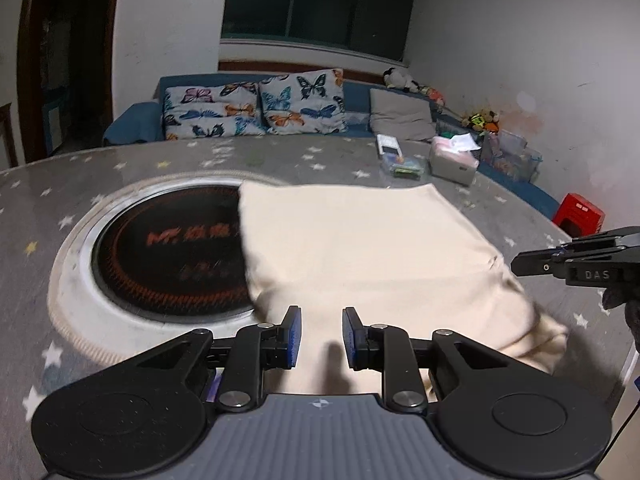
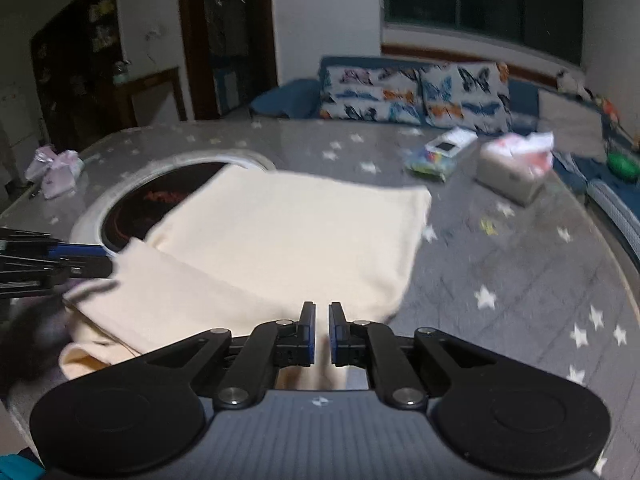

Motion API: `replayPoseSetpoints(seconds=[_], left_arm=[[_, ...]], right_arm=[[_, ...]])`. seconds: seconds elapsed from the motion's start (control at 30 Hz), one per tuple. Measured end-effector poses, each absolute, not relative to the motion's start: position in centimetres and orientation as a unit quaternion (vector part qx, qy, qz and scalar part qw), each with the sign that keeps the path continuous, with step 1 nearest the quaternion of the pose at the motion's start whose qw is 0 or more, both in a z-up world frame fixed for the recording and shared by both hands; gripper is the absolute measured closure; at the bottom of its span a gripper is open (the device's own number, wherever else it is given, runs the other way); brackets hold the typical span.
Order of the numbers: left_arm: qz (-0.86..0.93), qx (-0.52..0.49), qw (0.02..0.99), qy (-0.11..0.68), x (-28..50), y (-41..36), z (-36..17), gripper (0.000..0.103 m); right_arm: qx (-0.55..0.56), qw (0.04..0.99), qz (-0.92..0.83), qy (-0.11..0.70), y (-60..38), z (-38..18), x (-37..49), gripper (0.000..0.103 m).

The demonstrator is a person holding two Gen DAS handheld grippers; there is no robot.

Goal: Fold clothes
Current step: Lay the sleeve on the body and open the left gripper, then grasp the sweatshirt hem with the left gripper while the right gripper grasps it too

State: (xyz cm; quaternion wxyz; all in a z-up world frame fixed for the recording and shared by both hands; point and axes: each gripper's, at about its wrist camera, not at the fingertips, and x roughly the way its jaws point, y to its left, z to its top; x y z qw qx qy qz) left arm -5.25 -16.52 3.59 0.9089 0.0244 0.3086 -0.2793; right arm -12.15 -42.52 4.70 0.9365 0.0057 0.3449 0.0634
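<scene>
step: mid-fold, judged | cream garment [image 1: 360, 248] on star-print table [image 1: 160, 160], partly folded, far-left corner over induction hob [image 1: 168, 248] at 10 o'clock | left gripper [image 1: 321, 338] parted, empty | right gripper [image 2: 322, 334] narrowly parted, empty | next: grip near hem, fold away

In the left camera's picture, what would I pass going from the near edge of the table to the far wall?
Left tool → cream cloth → tissue box → butterfly cushions → dark window.
</scene>
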Motion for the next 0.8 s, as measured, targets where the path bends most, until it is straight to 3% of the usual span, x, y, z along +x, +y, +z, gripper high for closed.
replayPoseSetpoints(seconds=[0.3, 0.47, 0.8], left_arm=[[-0.282, 0.029, 0.898, 0.336, -2.4, -19.1, 1.9, 0.079], [-0.313, 0.056, 0.898, 0.304, -5.1, -18.9, 2.9, 0.078], [-0.362, 0.147, 0.885, 0.252, -10.6, -20.0, 1.8, 0.078]], right_arm=[[-0.007, 0.924, 0.107, 0.366, -40.6, 3.0, -10.7, 0.084], [-0.033, 0.922, 0.129, 0.363, -39.3, 3.8, -12.3, 0.075], [-0.084, 0.916, 0.155, 0.36, -36.2, 3.0, -14.4, 0.075]])
